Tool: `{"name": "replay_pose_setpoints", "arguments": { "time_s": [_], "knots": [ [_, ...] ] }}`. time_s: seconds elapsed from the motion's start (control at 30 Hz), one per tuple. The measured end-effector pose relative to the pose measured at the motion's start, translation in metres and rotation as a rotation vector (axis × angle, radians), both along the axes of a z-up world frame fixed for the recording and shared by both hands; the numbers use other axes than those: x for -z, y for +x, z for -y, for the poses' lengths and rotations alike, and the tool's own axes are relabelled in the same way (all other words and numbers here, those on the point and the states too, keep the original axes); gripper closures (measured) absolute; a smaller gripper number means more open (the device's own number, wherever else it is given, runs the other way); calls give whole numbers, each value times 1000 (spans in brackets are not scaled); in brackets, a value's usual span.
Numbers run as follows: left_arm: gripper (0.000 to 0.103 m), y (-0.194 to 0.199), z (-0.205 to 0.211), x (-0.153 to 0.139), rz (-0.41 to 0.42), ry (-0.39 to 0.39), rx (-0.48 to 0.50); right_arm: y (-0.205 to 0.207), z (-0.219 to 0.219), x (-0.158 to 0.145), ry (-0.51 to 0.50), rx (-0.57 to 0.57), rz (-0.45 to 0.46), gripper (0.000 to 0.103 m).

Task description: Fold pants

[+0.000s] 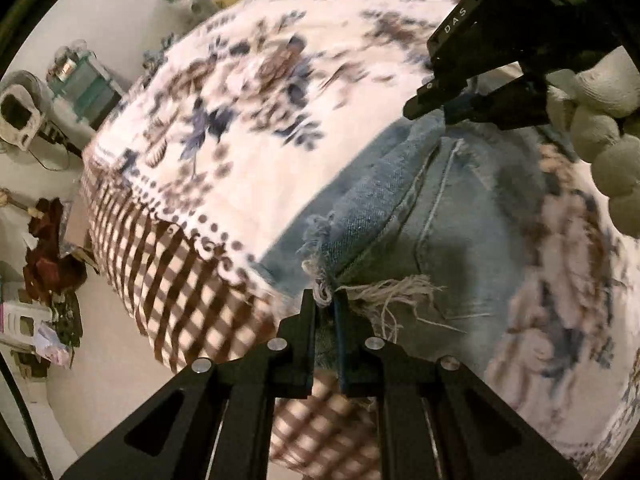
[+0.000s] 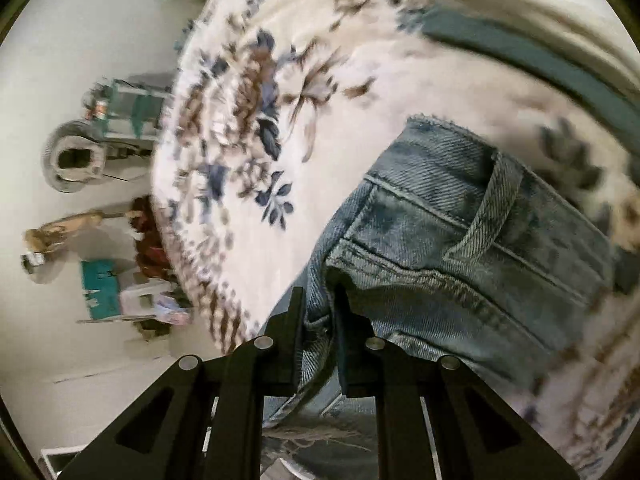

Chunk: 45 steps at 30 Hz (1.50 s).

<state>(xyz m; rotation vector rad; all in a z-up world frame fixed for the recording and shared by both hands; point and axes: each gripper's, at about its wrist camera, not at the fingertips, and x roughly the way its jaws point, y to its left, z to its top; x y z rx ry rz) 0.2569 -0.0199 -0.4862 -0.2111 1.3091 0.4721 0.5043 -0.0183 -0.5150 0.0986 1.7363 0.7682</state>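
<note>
Light blue denim pants point(image 1: 436, 216) with frayed hems lie on a floral cloth point(image 1: 256, 120) that covers the table. My left gripper point(image 1: 325, 300) is shut on the frayed hem of the pants. In the left wrist view my right gripper point(image 1: 436, 106) shows at the upper right, held by a gloved hand and closed on the denim edge there. In the right wrist view my right gripper point(image 2: 320, 300) is shut on a fold of the pants point(image 2: 460, 240) near the waistband and belt loop.
The cloth has a brown checked border point(image 1: 172, 276) at the table's left edge. Beyond that edge the floor holds clutter: a teal rack point(image 1: 86, 88), a fan point(image 2: 74, 160), dark red cloth point(image 1: 48, 256) and boxes point(image 2: 120, 292).
</note>
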Motion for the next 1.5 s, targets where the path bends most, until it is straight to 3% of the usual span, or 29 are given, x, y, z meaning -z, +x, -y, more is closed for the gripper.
{"name": "replay_pose_setpoints", "arguments": {
  "time_s": [0.07, 0.13, 0.17, 0.2, 0.23, 0.27, 0.3, 0.33, 0.4, 0.5, 0.57, 0.63, 0.7, 0.8, 0.87, 1.0, 1.07, 1.1, 1.13, 1.17, 1.2, 1.33, 1.5],
  "knots": [
    [93, 5, -23, 16, -20, 0, -13, 0, -15, 22, -63, -7, 1, 88],
    [93, 11, -40, 26, -61, 27, -18, 5, -25, 35, -127, -22, -5, 81],
    [89, 10, -47, 25, -52, 11, -24, 7, -25, 38, -115, -19, -34, 68],
    [76, 8, -53, 22, -33, 3, -37, 9, -23, 38, -98, -14, -55, 59],
    [68, 6, -56, 18, -23, 11, -43, 10, -20, 32, -79, -16, -58, 37],
    [65, 3, -58, 14, -11, 10, -47, 10, -16, 24, -55, -20, -51, 23],
    [53, 0, -61, 9, 4, -4, -65, 10, -10, 16, -25, -22, -52, 22],
    [34, -3, -63, 7, 12, -20, -87, 10, 1, 6, 4, -20, -56, 22],
    [15, -14, -65, 4, 29, -76, -165, 11, 20, -7, -3, -12, -29, 22],
    [14, -33, -67, 12, 44, -230, -325, 14, 64, -22, -15, 31, 7, 22],
    [14, -48, -68, 28, 63, -385, -447, 18, 93, -21, -19, 59, 9, 22],
    [14, -66, -67, 54, 98, -594, -615, 23, 123, -8, -43, 87, -11, 22],
    [14, -82, -62, 78, 139, -729, -758, 28, 143, 11, -59, 107, -35, 22],
    [14, -89, -48, 99, 165, -805, -857, 32, 156, 46, -69, 113, -86, 22],
    [14, -85, -40, 108, 161, -811, -881, 34, 156, 71, -46, 110, -135, 22],
    [19, -72, -36, 117, 129, -760, -897, 36, 148, 101, 39, 147, -210, 22],
    [32, -59, -37, 116, 97, -719, -857, 35, 145, 105, 77, 160, -202, 22],
    [48, -52, -36, 111, 90, -684, -821, 33, 144, 103, 84, 161, -178, 22],
    [71, -46, -35, 106, 80, -656, -786, 30, 144, 101, 88, 158, -157, 28],
    [83, -40, -34, 100, 87, -639, -747, 29, 145, 99, 78, 153, -132, 42],
    [94, -34, -34, 93, 84, -612, -705, 27, 149, 97, 77, 160, -122, 46],
    [100, -9, -42, 65, 64, -571, -582, 16, 174, 83, 116, 252, -138, 60],
    [101, 38, -76, 11, 107, -473, -463, -18, 229, 51, 149, 437, -163, 62]
  ]
}}
